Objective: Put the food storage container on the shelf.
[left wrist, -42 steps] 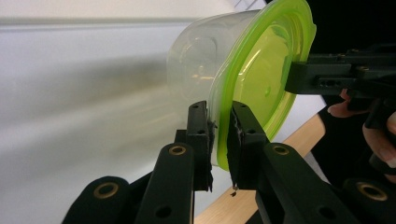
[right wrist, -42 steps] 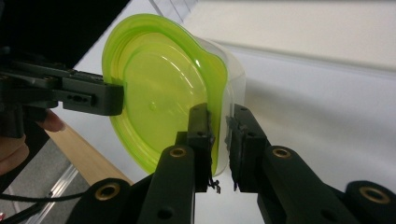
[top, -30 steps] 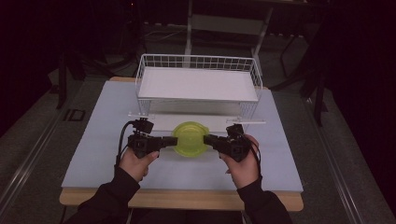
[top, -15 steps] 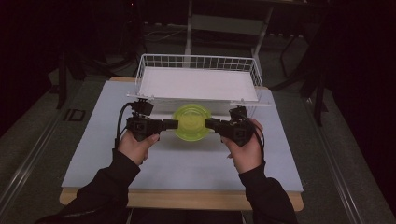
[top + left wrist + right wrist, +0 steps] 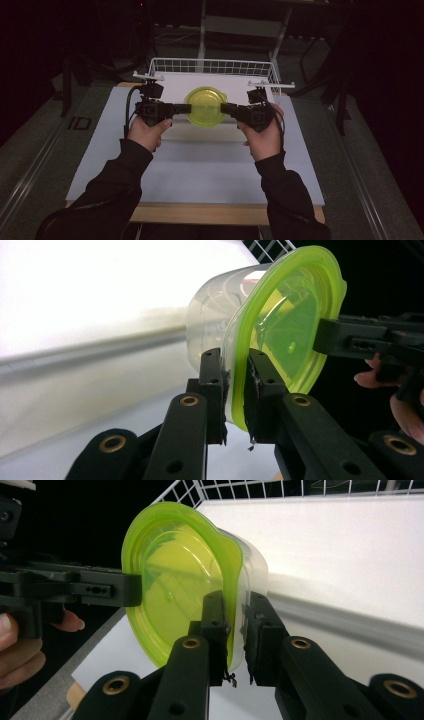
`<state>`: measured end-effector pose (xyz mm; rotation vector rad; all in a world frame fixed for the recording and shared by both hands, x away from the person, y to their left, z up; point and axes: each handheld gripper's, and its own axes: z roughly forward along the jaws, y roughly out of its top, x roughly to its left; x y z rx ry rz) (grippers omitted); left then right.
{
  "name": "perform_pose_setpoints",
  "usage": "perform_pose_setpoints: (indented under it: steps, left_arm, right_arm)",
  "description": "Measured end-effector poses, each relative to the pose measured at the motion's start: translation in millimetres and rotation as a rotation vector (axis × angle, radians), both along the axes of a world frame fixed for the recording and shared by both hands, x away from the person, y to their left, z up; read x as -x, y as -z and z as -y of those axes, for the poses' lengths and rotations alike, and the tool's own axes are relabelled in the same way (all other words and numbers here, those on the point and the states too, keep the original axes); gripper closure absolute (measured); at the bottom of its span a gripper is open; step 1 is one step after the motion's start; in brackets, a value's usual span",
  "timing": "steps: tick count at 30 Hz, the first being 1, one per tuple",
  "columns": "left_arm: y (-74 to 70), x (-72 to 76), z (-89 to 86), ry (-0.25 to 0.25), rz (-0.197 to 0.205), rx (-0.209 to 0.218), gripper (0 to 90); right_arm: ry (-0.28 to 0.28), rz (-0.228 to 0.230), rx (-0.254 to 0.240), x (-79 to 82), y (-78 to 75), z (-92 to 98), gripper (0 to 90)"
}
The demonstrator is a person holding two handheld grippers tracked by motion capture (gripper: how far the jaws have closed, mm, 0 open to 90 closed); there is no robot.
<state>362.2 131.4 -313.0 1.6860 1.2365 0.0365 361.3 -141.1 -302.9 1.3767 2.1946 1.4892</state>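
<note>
Table [image 5: 200, 175]: a wide pale blue-grey board on a wooden frame, with the person's two sleeved forearms coming in over its near edge.

White wire basket [image 5: 210, 67] with a flat white floor is sitting at the far edge of the table, its open top facing up.

Round clear plastic tub with a lime-green snap-on lid [image 5: 205, 106] is hanging in the air, off the surface, just over the basket's near rim and centred between its left and right walls. Lid is facing up, tub level.

Left gripper [image 5: 186, 108] is clamping the lid's left rim; right gripper [image 5: 225, 108] is clamping the right rim. In each gripper view the two black jaws are pinching the green lip and the clear wall below it.

Key relation: tub is lying between the two grippers, equally near each hand, basket floor beyond and below it. Judgement: next move is carrying it forward and down.

No readable brand, label or writing on tub or lid.
</note>
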Motion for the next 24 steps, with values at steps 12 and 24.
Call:
perform_pose_setpoints:
  steps: [12, 24]
  left_arm:
    - [-7.4, -34.1, 0.8, -0.047, -0.011, -0.009, 79.3]
    - [2.8, -55.1, 13.5, -0.055, -0.024, -0.008, 75.2]
  right_arm:
    - [0.043, -0.051, -0.005, -32.8, -11.4, -8.1, 80.6]
    - [0.071, -0.135, -0.016, -61.2, -5.0, 2.5, 80.6]
